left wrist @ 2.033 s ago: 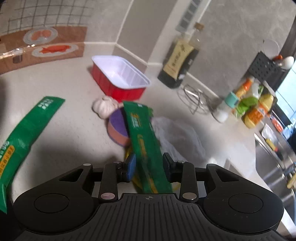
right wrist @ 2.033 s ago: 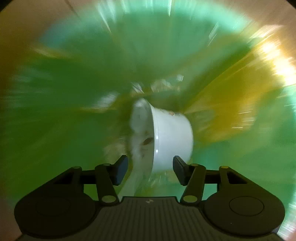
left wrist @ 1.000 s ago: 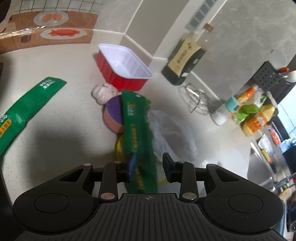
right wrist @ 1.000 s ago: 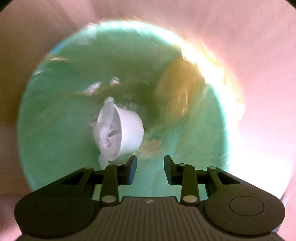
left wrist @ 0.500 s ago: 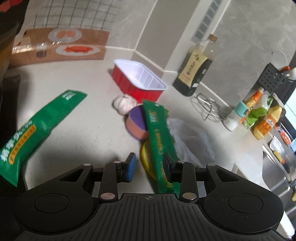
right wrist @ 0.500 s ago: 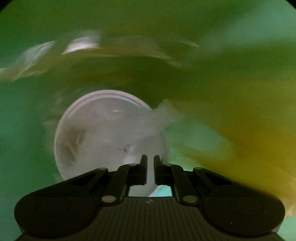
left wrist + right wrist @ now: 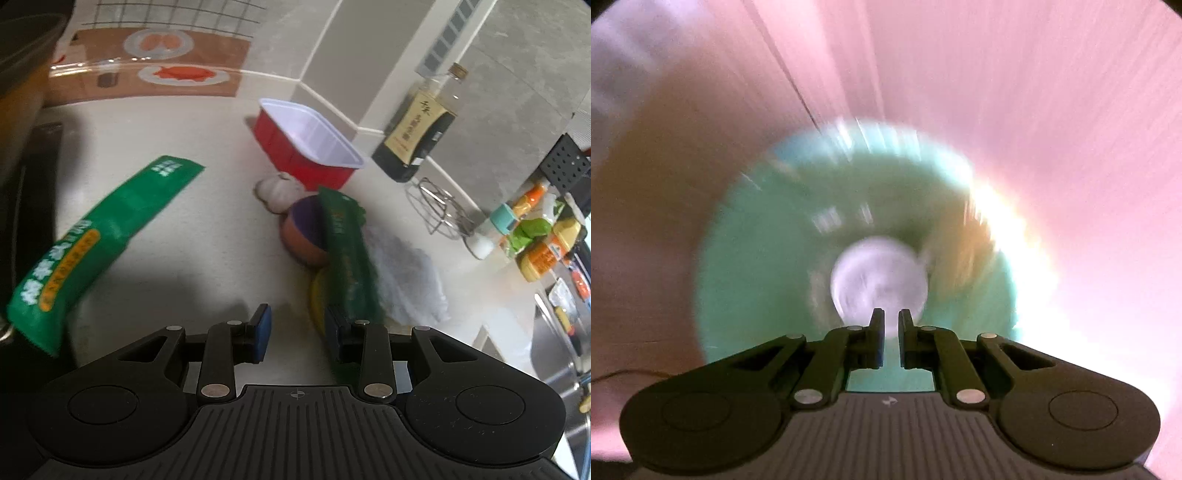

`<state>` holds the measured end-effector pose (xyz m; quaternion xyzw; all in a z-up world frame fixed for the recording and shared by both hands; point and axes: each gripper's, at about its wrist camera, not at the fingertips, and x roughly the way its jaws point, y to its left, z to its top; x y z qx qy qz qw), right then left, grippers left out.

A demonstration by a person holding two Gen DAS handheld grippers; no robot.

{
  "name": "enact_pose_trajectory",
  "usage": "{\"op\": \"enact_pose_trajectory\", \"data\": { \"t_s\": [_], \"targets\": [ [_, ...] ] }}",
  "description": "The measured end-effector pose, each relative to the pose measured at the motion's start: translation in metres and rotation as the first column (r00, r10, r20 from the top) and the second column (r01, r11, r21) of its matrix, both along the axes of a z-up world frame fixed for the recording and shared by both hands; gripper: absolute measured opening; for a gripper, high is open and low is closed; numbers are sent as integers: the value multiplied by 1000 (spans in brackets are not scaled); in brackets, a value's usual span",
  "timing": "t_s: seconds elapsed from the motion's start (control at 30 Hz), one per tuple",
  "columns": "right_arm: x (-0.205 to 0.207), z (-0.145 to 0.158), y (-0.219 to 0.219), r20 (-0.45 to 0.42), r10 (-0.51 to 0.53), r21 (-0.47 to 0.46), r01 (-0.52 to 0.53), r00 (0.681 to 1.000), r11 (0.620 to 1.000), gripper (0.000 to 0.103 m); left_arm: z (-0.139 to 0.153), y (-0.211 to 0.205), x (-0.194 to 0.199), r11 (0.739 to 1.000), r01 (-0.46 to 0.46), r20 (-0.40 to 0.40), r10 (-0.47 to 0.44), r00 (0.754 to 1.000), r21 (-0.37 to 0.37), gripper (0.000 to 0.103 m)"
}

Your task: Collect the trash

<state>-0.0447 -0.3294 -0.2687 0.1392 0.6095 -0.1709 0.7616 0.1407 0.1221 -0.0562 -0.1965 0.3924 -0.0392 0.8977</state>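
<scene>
one cup binned, most of the trash still on the counter

the right gripper [image 7: 891, 332] points down into a green-lined bin [image 7: 768, 280], its fingers pressed together with nothing between them. a white cup [image 7: 879, 269] lies at the bottom of the bin, blurred, so at least that piece looks collected.

the left gripper [image 7: 297, 332] hovers over the counter [image 7: 184, 155] with its fingers half spread. a green wrapper [image 7: 347, 254] lies against the right-hand finger rather than squarely in the gap; i cannot tell whether it is pinched or only leaning there.

still out, by the look of it: a second green wrapper [image 7: 103, 240] lying flat at the left, a red tray [image 7: 306, 144] with a white inside near the wall, and a crumpled clear bag [image 7: 410, 280] just beside the first wrapper. a purple-and-orange ball [image 7: 306, 232] and a garlic bulb [image 7: 277, 190] sit between tray and wrapper; whether they count as trash is unclear.

both wrappers are long, thin and floppy, printed green with orange and white marks.
</scene>
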Motion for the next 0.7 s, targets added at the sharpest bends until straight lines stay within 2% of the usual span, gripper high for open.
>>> {"op": "enact_pose_trajectory", "data": {
  "t_s": [0.03,0.1,0.17,0.2,0.3,0.33,0.37,0.43,0.53,0.6,0.63,0.7],
  "targets": [
    [2,37,7,65,37,-40,-34,997,999,10,0,2,-2,1000,-6,8,6,1000,16,35],
    [11,91,17,151,81,-103,-66,985,992,16,1,3,-6,998,-24,20,23,1000,55,35],
    [26,142,27,211,107,-174,-71,972,982,30,3,7,-12,996,-50,27,48,999,74,35],
    [31,165,34,240,128,-209,-77,962,975,32,4,9,-16,995,-56,26,54,998,81,35],
    [46,237,58,374,236,-329,-110,897,938,54,3,11,-24,992,-59,6,59,998,111,35],
    [54,258,70,419,282,-370,-122,863,921,66,3,13,-27,992,-65,-2,66,998,111,35],
    [61,267,79,447,322,-391,-141,835,909,70,2,15,-30,992,-72,-12,73,997,105,35],
    [84,291,104,477,420,-405,-232,772,885,70,4,23,-42,991,-101,-20,103,994,88,35],
    [121,295,138,503,508,-331,-387,699,860,70,10,31,-58,987,-125,0,126,992,99,36],
    [135,289,162,500,555,-320,-454,664,831,70,13,36,-65,985,-139,16,138,990,100,35],
    [147,272,175,496,569,-329,-464,656,822,70,14,38,-67,985,-145,26,144,989,96,35],
    [163,257,189,494,585,-323,-489,643,811,70,17,39,-65,983,-148,50,144,988,104,35]
  ]
}}
